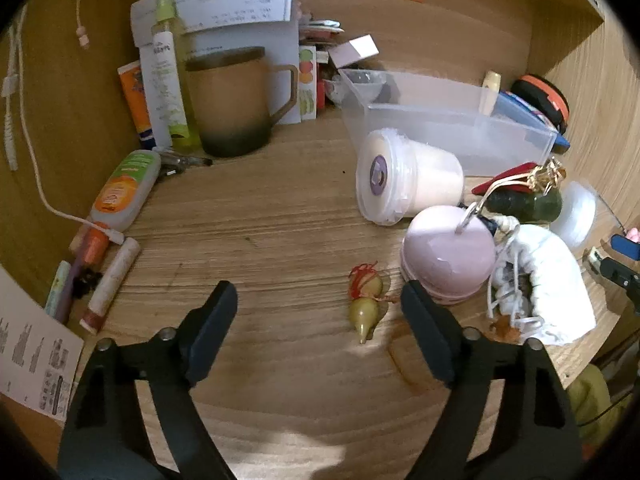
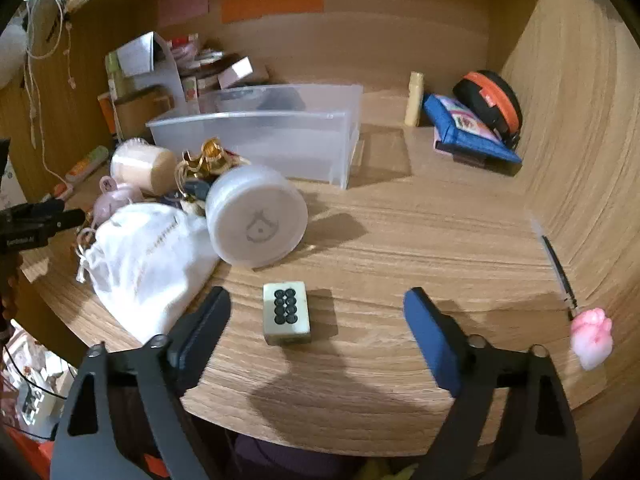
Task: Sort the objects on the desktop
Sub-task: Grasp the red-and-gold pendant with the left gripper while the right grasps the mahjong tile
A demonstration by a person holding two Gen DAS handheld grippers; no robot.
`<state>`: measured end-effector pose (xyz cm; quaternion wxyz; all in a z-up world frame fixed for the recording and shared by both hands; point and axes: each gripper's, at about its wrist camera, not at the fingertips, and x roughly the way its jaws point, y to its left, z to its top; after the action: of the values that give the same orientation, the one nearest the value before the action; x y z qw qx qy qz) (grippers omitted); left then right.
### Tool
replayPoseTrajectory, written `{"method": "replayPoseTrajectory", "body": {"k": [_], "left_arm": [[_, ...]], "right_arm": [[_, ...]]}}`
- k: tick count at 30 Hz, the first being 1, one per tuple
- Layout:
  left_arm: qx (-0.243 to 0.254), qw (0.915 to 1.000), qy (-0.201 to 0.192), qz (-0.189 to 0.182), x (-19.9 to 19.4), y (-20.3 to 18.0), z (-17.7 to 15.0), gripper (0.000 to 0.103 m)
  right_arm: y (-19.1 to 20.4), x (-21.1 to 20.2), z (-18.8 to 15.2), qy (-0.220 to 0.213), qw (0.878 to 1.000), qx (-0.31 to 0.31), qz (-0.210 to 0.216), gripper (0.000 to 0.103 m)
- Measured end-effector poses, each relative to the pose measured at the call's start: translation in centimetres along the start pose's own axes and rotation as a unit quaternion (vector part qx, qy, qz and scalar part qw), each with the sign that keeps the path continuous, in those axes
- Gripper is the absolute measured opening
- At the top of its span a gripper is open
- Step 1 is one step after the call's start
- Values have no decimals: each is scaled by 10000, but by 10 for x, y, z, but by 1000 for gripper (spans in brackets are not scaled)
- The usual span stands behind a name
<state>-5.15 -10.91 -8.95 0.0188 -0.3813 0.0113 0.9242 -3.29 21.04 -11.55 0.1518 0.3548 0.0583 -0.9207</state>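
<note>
Desktop objects lie scattered on a wooden desk [image 1: 260,240]; clear plastic bin [image 2: 256,136] sits toward the back, nothing much visible in it. Left gripper [image 1: 318,308] is spread wide, gripping nothing, angled down over bare wood, with a small gourd charm [image 1: 365,304] lying between its fingers but untouched. Right gripper [image 2: 316,308] is also wide and empty; a mahjong tile [image 2: 286,313] lies flat between its fingers, nearer the left one, no contact.

Left wrist view only: brown mug [image 1: 236,100], spray bottle [image 1: 170,72], orange-green tube [image 1: 124,188], pens along the left edge, lilac round case [image 1: 448,252], tipped cream tub [image 1: 408,176].

Right wrist view only: the tile, round white container [image 2: 256,216] on its side, blue pouch [image 2: 468,128], black-orange case [image 2: 490,100], pink squishy toy [image 2: 592,336] at the right edge. White drawstring bag [image 2: 148,256] shows in both views, beside the lilac case.
</note>
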Motion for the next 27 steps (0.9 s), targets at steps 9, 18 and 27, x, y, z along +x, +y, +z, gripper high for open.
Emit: {"method": "replayPoseTrajectory", "body": {"k": [9,18,27], "left_arm": [[63,9999,99,15,14,-8,4,71],[-8,10000,92,-26,20,-11,5,43],[-207,9998,-19,-32,13,1,-2,18]], "right_arm": [[4,12,-5,144,9997,-160,116,42],[14,12,-6,43,9991,-368,220,22],[10,7,-5,67,9992,-233,314,22]]}}
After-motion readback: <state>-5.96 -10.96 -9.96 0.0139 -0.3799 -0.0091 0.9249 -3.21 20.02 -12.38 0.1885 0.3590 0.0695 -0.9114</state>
